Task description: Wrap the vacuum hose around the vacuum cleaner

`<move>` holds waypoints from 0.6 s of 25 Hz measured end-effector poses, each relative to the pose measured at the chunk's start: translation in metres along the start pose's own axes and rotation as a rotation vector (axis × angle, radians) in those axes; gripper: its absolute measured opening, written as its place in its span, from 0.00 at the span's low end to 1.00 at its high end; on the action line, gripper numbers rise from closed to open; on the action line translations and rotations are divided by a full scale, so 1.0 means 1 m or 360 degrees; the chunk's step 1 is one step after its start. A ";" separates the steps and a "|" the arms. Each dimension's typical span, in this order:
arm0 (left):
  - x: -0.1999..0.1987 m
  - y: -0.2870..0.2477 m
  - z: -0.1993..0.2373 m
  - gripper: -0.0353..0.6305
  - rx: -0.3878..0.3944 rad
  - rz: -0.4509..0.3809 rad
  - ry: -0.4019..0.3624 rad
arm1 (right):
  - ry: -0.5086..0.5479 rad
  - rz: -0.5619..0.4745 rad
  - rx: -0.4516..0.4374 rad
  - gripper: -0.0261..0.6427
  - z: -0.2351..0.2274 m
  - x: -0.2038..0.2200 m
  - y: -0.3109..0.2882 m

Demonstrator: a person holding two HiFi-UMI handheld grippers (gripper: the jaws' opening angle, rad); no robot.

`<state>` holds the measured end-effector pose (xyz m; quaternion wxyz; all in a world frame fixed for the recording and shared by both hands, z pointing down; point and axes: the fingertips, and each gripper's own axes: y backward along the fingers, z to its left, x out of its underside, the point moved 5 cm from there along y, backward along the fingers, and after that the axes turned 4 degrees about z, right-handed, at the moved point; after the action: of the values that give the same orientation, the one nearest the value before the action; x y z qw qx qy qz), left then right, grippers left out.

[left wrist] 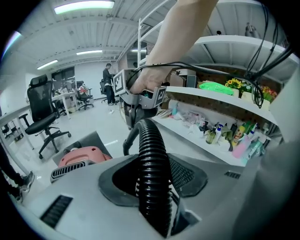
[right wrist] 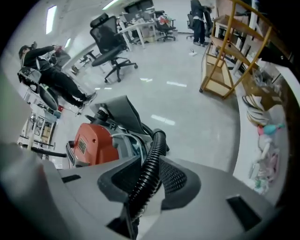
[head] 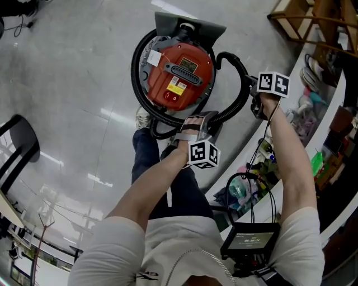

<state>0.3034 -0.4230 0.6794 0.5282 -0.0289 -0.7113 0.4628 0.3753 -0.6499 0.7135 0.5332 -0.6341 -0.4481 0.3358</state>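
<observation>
The red vacuum cleaner [head: 179, 75] stands on the grey floor, seen from above. Its black ribbed hose [head: 136, 84] runs round the body's left and near side. It then passes through my left gripper [head: 197, 125], which is shut on it. From there the hose arcs right and up in a loop [head: 241, 75] to my right gripper [head: 257, 106], also shut on it. In the left gripper view the hose [left wrist: 152, 173] lies between the jaws, with the vacuum cleaner [left wrist: 83, 157] to the left and the right gripper [left wrist: 140, 96] beyond. In the right gripper view the hose [right wrist: 146, 178] runs down toward the vacuum cleaner [right wrist: 93, 143].
A white workbench [head: 335, 106] with bottles and clutter runs along the right, and a wooden rack [head: 305, 17] stands at the top right. A black office chair [head: 17, 145] is at the left. The person's leg and shoe [head: 143, 118] are beside the vacuum cleaner. People stand far off.
</observation>
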 end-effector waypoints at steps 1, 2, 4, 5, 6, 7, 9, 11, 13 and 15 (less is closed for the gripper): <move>0.001 0.000 -0.001 0.31 0.0004 0.0002 -0.0016 | -0.0031 0.0049 0.0002 0.20 -0.005 0.005 -0.004; 0.001 -0.001 -0.002 0.31 0.0008 0.0003 -0.0033 | -0.0065 0.0098 0.0001 0.20 -0.010 0.010 -0.007; 0.002 -0.001 -0.004 0.31 0.0012 0.0007 -0.0062 | -0.0161 0.0188 -0.0028 0.22 -0.019 0.019 -0.013; 0.003 -0.001 -0.005 0.31 0.0012 0.0009 -0.0073 | -0.0230 0.0228 -0.0059 0.26 -0.023 0.023 -0.015; 0.004 0.000 -0.005 0.31 0.0012 0.0011 -0.0084 | -0.0308 0.0264 -0.0094 0.33 -0.026 0.028 -0.018; 0.004 0.000 -0.006 0.31 0.0012 0.0012 -0.0097 | -0.0384 0.0291 -0.0129 0.36 -0.030 0.032 -0.020; 0.005 0.001 -0.008 0.31 0.0017 0.0011 -0.0137 | -0.0488 0.0340 -0.0205 0.38 -0.034 0.038 -0.025; 0.003 0.003 -0.010 0.30 0.0021 0.0001 -0.0182 | -0.0518 0.0413 -0.0286 0.38 -0.031 0.045 -0.030; 0.001 0.004 -0.011 0.31 0.0025 -0.0009 -0.0208 | -0.0485 0.0478 -0.0316 0.38 -0.026 0.049 -0.035; 0.001 0.003 -0.011 0.31 0.0030 -0.0004 -0.0215 | -0.0427 0.0488 -0.0280 0.38 -0.023 0.047 -0.036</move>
<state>0.3107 -0.4140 0.6785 0.4799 0.0082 -0.7409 0.4698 0.4061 -0.6140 0.7561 0.3541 -0.6886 -0.4409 0.4539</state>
